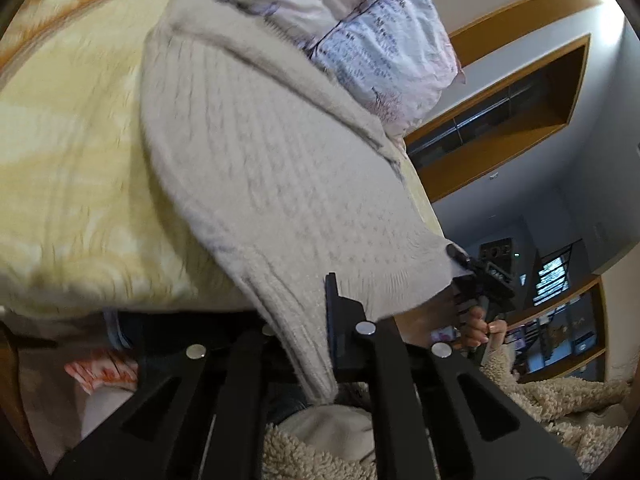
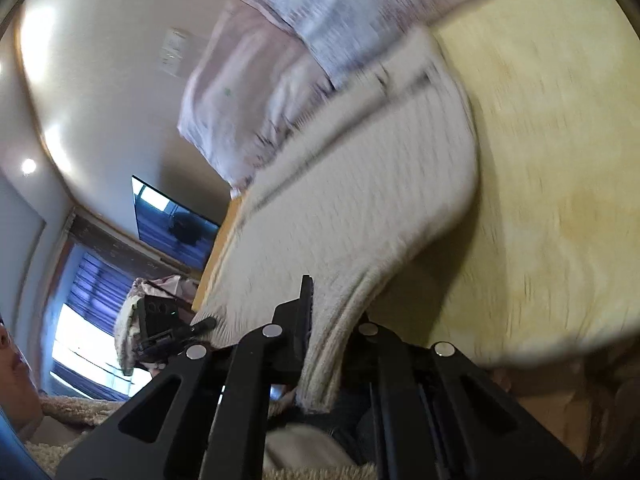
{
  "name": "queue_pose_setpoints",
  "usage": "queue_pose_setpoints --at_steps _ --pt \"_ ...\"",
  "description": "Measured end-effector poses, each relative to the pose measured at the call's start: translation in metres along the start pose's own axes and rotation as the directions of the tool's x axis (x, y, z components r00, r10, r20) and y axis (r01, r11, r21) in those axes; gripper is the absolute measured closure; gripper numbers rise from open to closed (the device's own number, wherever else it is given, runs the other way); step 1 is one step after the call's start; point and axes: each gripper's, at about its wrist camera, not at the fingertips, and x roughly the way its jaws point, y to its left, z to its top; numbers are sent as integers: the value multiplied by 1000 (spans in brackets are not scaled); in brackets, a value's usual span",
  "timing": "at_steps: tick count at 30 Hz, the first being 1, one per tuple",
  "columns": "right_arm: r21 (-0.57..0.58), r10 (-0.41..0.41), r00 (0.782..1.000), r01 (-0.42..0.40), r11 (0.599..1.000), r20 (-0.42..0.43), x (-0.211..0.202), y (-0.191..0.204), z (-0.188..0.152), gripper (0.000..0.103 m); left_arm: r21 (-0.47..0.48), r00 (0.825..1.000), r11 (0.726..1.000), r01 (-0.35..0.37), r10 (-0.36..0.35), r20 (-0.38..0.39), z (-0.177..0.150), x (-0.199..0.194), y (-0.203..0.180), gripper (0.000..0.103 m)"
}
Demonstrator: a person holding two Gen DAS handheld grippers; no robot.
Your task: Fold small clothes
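A cream ribbed knit garment (image 1: 256, 168) lies stretched over the yellow bedspread (image 1: 72, 152), its near hem lifted. My left gripper (image 1: 320, 344) is shut on one hem corner; the cloth bunches between the fingers. My right gripper (image 2: 320, 344) is shut on the other hem corner of the same garment (image 2: 352, 200). In the left wrist view the right gripper (image 1: 460, 260) shows pinching the far corner. In the right wrist view the left gripper (image 2: 200, 325) shows at the opposite corner.
A pale patterned pillow (image 1: 384, 40) lies at the head of the bed (image 2: 560, 160), touching the garment's far end. Wooden wall shelves (image 1: 520, 112) and a bookshelf (image 1: 568, 320) stand to the right. A wall TV (image 2: 172, 224) and a window (image 2: 84, 320) show at left.
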Motion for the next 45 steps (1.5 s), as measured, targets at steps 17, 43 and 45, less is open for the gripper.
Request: queue_pose_setpoints --at_steps 17,43,45 --pt "-323 -134 956 218 921 263 14 53 68 96 81 944 970 -230 203 259 134 -18 -26 98" --pt "-157 -309 933 338 928 184 120 -13 199 96 32 916 939 -342 326 236 284 75 22 98" --pt "-121 -322 933 342 932 162 128 -24 202 96 8 920 941 -338 329 213 286 84 32 98"
